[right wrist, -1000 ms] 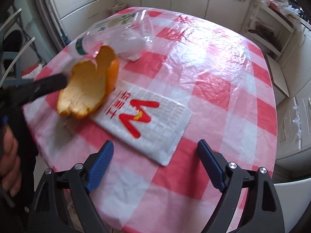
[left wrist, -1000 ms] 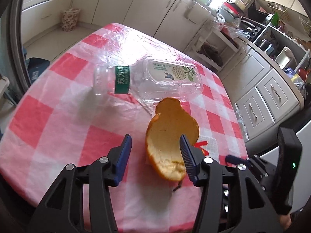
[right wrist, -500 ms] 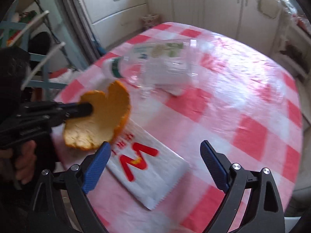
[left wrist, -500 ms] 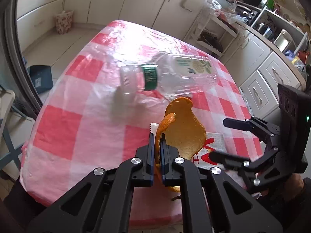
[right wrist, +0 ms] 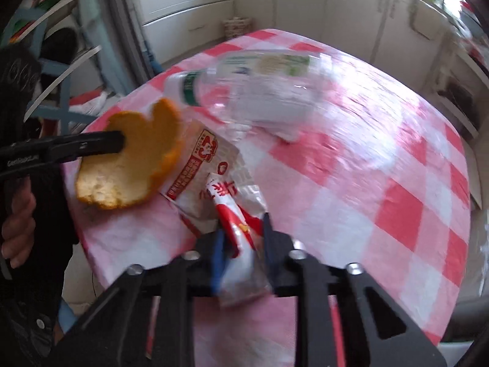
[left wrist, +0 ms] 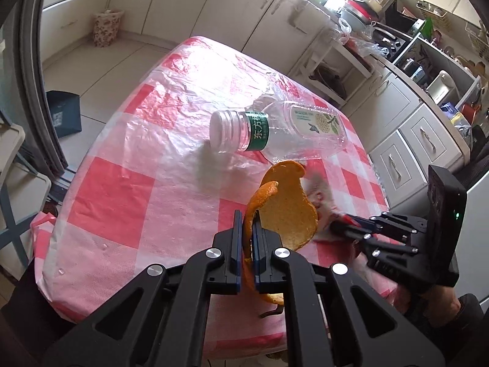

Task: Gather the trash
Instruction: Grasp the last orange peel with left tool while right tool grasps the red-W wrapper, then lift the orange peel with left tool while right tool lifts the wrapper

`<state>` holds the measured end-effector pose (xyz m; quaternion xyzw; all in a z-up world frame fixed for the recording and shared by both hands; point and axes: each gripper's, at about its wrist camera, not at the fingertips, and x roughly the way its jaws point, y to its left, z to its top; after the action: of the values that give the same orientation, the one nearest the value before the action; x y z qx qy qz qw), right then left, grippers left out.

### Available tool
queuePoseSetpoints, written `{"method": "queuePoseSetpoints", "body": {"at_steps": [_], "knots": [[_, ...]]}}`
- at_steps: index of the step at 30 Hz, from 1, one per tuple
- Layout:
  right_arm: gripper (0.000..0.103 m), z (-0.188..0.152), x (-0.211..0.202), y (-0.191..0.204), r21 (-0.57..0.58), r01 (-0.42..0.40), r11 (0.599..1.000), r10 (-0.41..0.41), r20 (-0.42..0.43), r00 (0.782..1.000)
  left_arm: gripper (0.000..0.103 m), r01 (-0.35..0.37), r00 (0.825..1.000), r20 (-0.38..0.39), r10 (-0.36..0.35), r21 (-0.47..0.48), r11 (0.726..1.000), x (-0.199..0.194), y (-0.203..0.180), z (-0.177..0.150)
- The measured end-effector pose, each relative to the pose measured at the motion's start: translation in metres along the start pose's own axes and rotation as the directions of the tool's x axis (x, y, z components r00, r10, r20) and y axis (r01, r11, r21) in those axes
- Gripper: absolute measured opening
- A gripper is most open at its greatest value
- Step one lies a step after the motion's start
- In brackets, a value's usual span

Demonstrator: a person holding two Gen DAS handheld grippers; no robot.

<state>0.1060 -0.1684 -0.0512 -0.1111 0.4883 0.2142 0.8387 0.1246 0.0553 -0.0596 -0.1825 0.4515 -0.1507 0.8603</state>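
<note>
My right hand-held gripper [right wrist: 241,244], wide open half a second ago, has now clamped the white-and-red wrapper [right wrist: 238,229] beside the plastic bottle [left wrist: 275,134] on the bench [left wrist: 152,183], while my left hand-held gripper [left wrist: 247,235] still pinches the orange peel [left wrist: 287,211] above it.

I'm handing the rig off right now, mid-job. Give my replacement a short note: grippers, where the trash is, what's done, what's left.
Left gripper: shut on the orange peel, held off the table.
Right gripper: shut on the red-and-white wrapper, crumpled between its fingers, far end apparently on the checkered tablecloth.
Plastic bottle: lying on its side on the table, cap on, untouched.
Done: peel and wrapper grasped.
Left: bin both, then fetch the bottle. No trash bin identifiable in either view.
</note>
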Motion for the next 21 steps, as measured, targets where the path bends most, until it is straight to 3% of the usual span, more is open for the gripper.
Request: {"method": "queuePoseSetpoints", "body": {"at_steps": [6,8,10,12,18,21], "knots": [[0.015,-0.028,-0.026,-0.031,0.118,0.044,0.992,-0.043,-0.009,0.999,0.006,-0.011,1.000,-0.020,0.011,0.006,1.000,0.009,-0.002,-0.008],[0.017,-0.036,-0.032,-0.034,0.132,0.035,0.991,-0.033,-0.014,0.999,0.013,-0.010,1.000,-0.024,0.010,-0.006,1.000,0.012,-0.002,-0.009],[0.043,-0.040,-0.037,-0.035,0.145,0.049,0.988,-0.050,0.005,0.999,0.017,-0.004,1.000,-0.014,0.004,-0.004,1.000,0.013,-0.003,-0.011],[0.049,-0.042,-0.036,-0.033,0.141,0.044,0.989,-0.046,0.005,0.999,0.021,-0.014,1.000,-0.004,0.014,0.015,1.000,0.013,-0.008,-0.013],[0.048,-0.038,-0.025,-0.023,0.095,0.072,0.993,-0.071,-0.012,0.997,0.023,-0.057,0.998,0.031,0.055,0.053,0.997,0.013,-0.019,-0.017],[0.026,-0.037,-0.025,-0.023,0.104,0.076,0.992,-0.076,-0.006,0.997,0.017,-0.094,0.995,0.052,0.090,0.084,0.992,0.012,-0.025,-0.019]]}}
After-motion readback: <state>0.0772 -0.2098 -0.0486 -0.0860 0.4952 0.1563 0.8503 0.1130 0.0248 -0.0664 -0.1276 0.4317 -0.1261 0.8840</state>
